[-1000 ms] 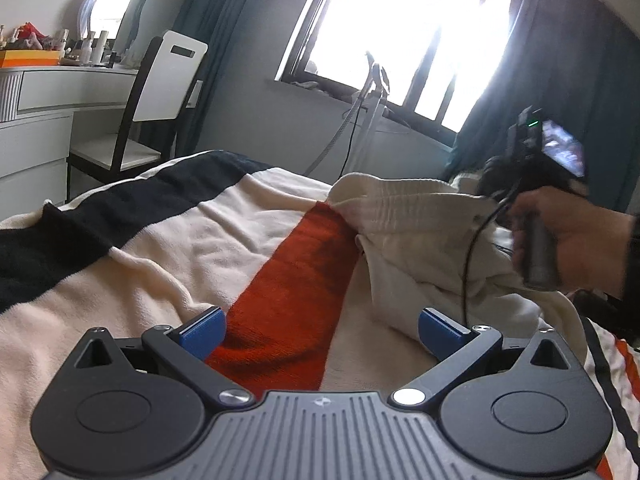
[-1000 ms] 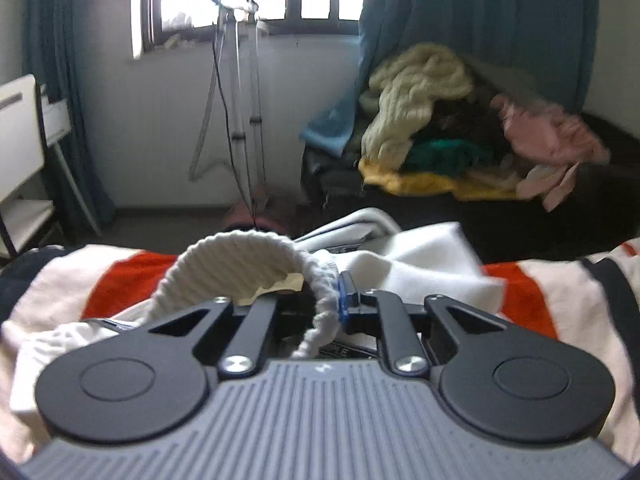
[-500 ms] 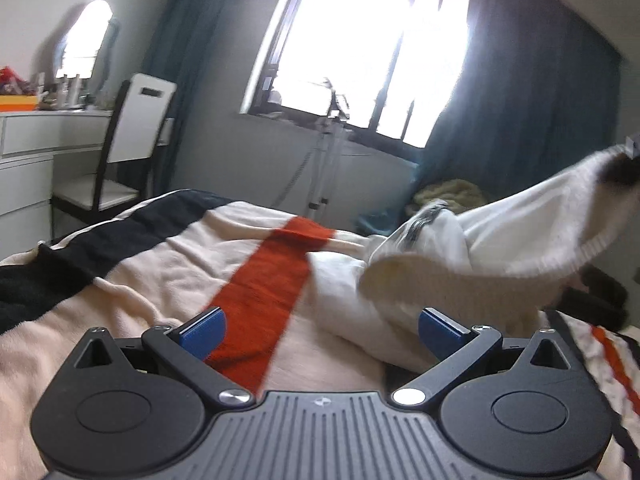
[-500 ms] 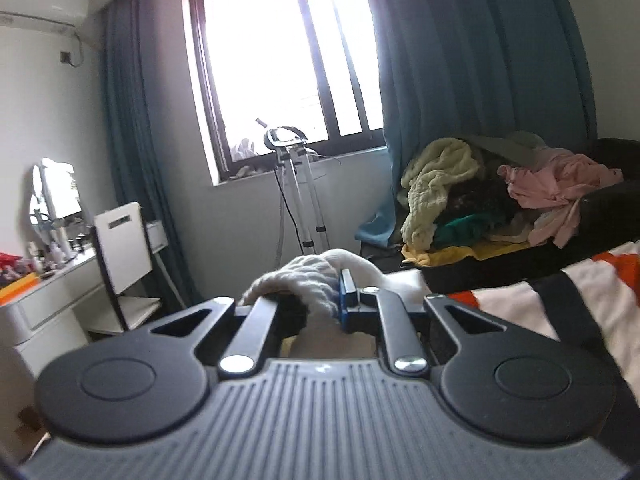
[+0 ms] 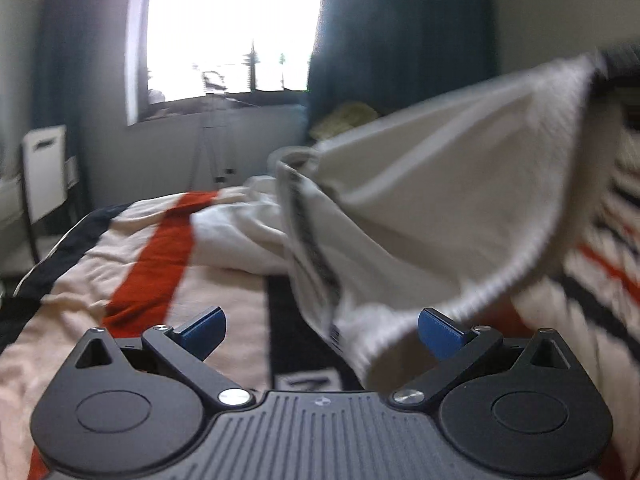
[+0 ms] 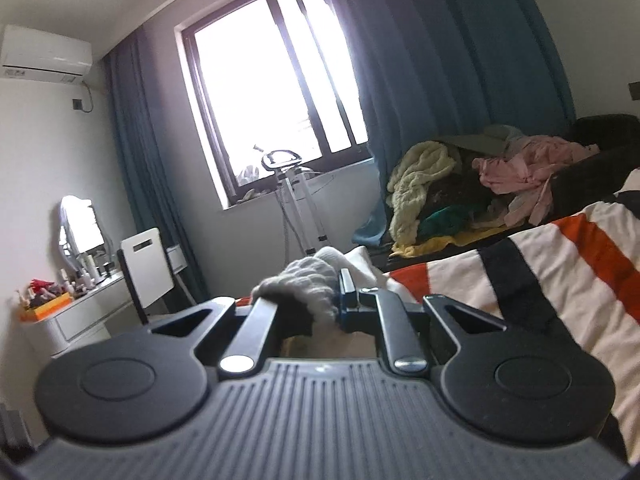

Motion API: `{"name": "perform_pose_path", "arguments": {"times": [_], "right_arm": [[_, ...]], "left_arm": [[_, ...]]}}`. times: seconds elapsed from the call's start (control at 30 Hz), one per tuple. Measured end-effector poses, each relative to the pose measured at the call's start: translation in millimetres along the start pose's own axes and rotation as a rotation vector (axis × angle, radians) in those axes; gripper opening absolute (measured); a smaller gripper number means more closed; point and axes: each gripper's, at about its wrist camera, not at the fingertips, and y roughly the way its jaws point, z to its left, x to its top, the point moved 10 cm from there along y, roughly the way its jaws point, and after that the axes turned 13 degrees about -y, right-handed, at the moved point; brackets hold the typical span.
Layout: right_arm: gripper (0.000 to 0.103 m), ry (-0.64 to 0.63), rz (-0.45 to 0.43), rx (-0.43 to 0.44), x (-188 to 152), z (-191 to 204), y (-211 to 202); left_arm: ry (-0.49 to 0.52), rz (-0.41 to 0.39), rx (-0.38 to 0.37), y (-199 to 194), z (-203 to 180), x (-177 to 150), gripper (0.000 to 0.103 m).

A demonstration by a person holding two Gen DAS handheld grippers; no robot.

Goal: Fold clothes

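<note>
A cream-white knit garment (image 5: 432, 184) hangs lifted over the striped bed, its ribbed hem sagging down to my left gripper. My left gripper (image 5: 320, 330) is open and empty, its blue pads (image 5: 202, 330) apart, with the hem drooping just in front of the right pad. My right gripper (image 6: 320, 300) is shut on the garment's ribbed edge (image 6: 304, 284) and holds it raised at the upper right of the left wrist view. The rest of the garment lies bunched on the bed (image 5: 240, 232).
The bed has a cream, orange and black striped blanket (image 5: 152, 272). A pile of clothes (image 6: 480, 184) lies on a dark sofa by the curtains. A white chair (image 6: 148, 264), a dresser (image 6: 80, 312) and a stand (image 6: 292, 200) are near the window.
My right gripper has lifted the garment higher and to the right, stretching it out. My left gripper has swung right and closer under the hanging hem; it stays open.
</note>
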Motion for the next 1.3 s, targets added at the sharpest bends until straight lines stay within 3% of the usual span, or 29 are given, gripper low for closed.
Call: {"name": "perform_pose_path", "arguments": {"times": [0.17, 0.2, 0.27, 0.3, 0.43, 0.53, 0.73, 0.8, 0.87, 0.9, 1.1, 1.3], "right_arm": [[0.012, 0.071, 0.018, 0.002, -16.1, -18.0, 4.1], [0.012, 0.098, 0.02, 0.003, -17.8, -22.4, 5.3], [0.012, 0.151, 0.026, 0.005, -20.5, -31.8, 8.1], [0.012, 0.168, 0.029, 0.001, -21.7, -36.1, 9.5], [0.012, 0.216, 0.054, -0.026, -28.8, -50.3, 14.5], [0.012, 0.233, 0.069, -0.045, -33.9, -56.9, 16.0], [0.012, 0.198, 0.072, -0.076, -35.6, -55.2, 15.2], [0.012, 0.17, 0.074, -0.083, -36.2, -50.7, 15.0], [0.012, 0.14, 0.076, -0.092, -37.1, -47.0, 14.7], [0.012, 0.127, 0.078, -0.099, -37.7, -45.5, 14.5], [0.012, 0.129, 0.113, -0.15, -50.1, -49.5, 12.1], [0.012, 0.181, 0.249, -0.173, -83.1, -50.0, 8.4]], "left_arm": [[0.113, 0.055, 0.012, 30.9, -23.1, -25.8, 0.1], [0.122, 0.059, 0.031, 37.8, -23.4, -29.4, 0.098], [0.159, 0.06, 0.088, 51.7, -20.4, -34.7, 0.084], [0.169, 0.058, 0.097, 55.8, -19.4, -36.2, 0.083], [0.083, 0.038, 0.059, 52.9, -9.3, -29.4, 0.078], [0.009, 0.049, 0.069, 54.4, 5.8, -24.7, 0.064], [-0.107, 0.118, 0.059, 62.3, 27.4, -29.1, 0.055], [-0.106, 0.132, 0.042, 64.9, 26.4, -31.9, 0.046], [-0.112, 0.116, 0.015, 60.8, 22.4, -31.2, 0.019], [-0.121, 0.108, 0.001, 58.3, 21.0, -29.6, 0.013], [-0.272, -0.016, 0.014, 26.0, 40.6, -4.5, 0.008], [-0.471, -0.237, 0.039, -29.0, 89.5, 42.5, 0.007]]}}
